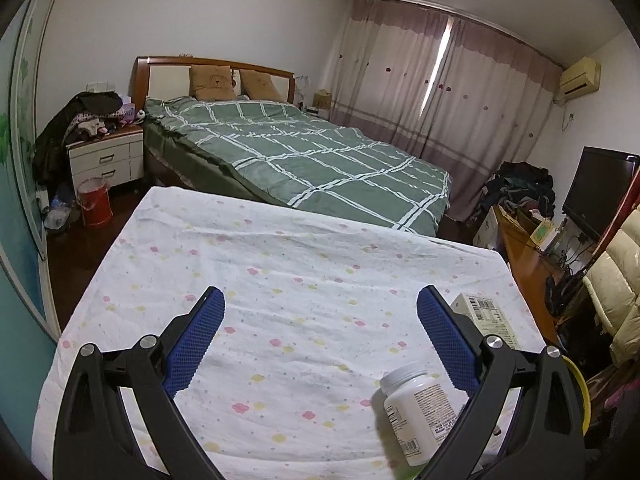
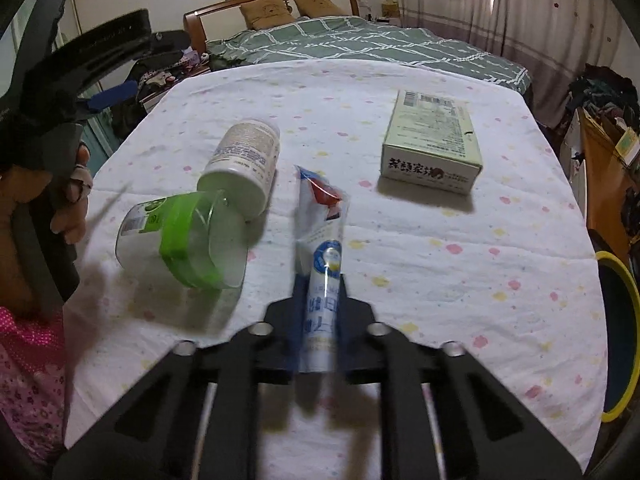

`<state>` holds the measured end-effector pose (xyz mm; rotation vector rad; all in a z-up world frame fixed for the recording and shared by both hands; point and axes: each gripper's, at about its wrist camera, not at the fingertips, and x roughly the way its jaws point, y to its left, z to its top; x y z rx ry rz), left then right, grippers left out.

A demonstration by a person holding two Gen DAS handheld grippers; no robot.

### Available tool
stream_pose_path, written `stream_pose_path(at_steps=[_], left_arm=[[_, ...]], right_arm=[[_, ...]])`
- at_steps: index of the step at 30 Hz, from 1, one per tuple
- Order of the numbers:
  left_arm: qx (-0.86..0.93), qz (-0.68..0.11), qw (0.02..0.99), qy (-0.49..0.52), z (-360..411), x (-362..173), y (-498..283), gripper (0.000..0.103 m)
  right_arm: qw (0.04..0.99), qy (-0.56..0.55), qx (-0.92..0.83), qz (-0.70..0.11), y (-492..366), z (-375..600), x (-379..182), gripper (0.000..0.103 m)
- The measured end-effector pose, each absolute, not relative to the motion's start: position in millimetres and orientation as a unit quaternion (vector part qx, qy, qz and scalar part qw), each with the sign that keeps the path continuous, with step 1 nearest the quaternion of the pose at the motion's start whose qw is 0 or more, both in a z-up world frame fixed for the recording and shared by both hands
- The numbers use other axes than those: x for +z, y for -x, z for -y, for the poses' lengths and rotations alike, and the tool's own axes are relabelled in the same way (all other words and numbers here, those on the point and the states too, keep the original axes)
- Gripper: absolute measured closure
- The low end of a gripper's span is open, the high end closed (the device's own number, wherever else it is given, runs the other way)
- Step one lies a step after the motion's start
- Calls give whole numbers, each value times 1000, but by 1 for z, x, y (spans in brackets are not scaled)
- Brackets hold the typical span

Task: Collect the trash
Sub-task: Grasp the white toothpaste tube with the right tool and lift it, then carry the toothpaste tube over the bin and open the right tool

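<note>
The right gripper [image 2: 318, 300] is clamped on a white pouch [image 2: 322, 240], slightly blurred. The left gripper [image 1: 320, 304] gapes, a white bottle [image 1: 416, 412] at its five o'clock.

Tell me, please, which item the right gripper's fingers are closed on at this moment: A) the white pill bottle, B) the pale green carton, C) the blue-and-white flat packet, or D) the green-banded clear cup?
C: in the right wrist view the right gripper is clamped on the blue-and-white flat packet, while the white pill bottle, green-banded clear cup and pale green carton lie apart on the cloth.
</note>
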<state>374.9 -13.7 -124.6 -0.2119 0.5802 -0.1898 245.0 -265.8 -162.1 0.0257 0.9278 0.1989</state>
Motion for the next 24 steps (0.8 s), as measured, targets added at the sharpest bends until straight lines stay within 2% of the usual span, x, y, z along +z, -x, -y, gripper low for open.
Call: stream_pose_path(at_steps=[6,15,24], left_arm=[[-91,-288,947,108,13,-126,-376,7],[-87,-297,946,93,21,-132,-378,7],[-82,-302,946,83,25,-136,-380,7]], right_arm=[[896,-49,66,-436,-236,304,-155,91],[911,-115,-72,-390,-213,430,-131,91],[883,-153,-189,-402,-207,516,-158,89]])
